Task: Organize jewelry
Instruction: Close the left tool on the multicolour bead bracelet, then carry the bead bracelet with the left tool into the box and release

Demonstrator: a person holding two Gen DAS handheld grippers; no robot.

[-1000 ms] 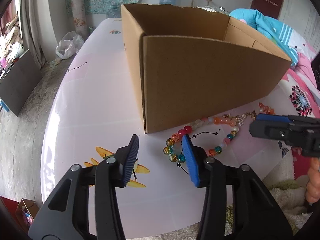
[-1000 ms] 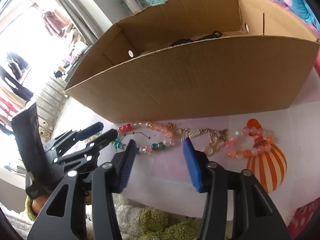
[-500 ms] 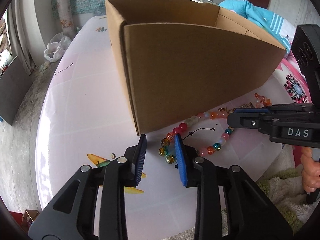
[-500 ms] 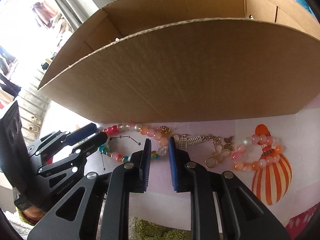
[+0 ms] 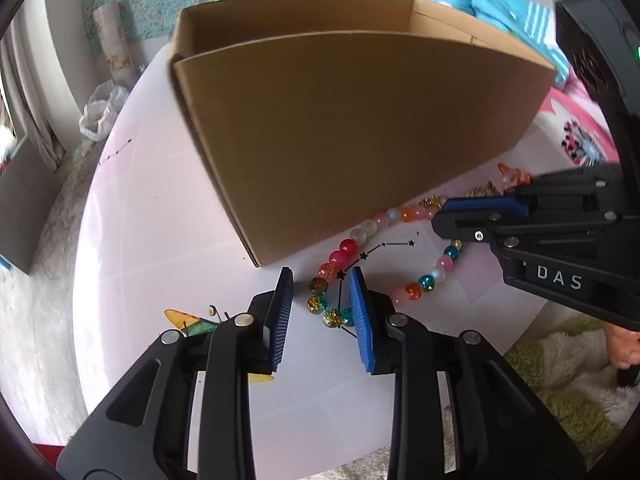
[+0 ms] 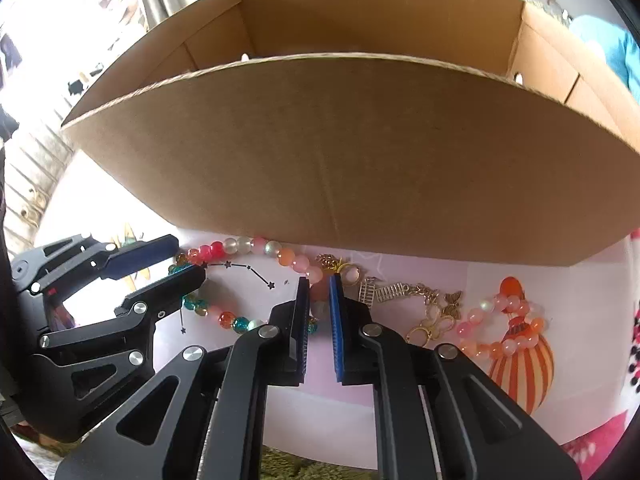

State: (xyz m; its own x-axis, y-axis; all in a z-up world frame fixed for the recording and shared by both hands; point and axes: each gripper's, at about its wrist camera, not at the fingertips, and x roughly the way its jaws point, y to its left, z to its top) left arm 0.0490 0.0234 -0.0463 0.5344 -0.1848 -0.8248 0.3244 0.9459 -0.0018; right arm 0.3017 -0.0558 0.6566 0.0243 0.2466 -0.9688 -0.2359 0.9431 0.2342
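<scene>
A multicoloured bead bracelet [image 5: 360, 246] lies on the white table [image 5: 160, 240] in front of a brown cardboard box [image 5: 340, 120]. My left gripper [image 5: 320, 280] straddles the bracelet's left end with its jaws part open around the beads. My right gripper [image 6: 319, 282] is shut on the bracelet's right end [image 6: 256, 246], with pink beads between the pads. It shows in the left wrist view [image 5: 444, 216] too. A gold charm chain [image 6: 424, 304] and an orange bead bracelet [image 6: 500, 320] lie to the right.
The box [image 6: 340, 152] stands open-topped right behind the jewelry. A green shaggy rug [image 5: 560, 360] lies below the table's front edge. Printed pictures mark the table [image 6: 520, 368]. A bed with blue and pink fabric [image 5: 500, 12] is at the far right.
Both grippers moved forward and down onto the multicoloured bracelet. The right gripper's jaws closed from wide open onto the beads. The left gripper's jaws narrowed around the bracelet's left end.
</scene>
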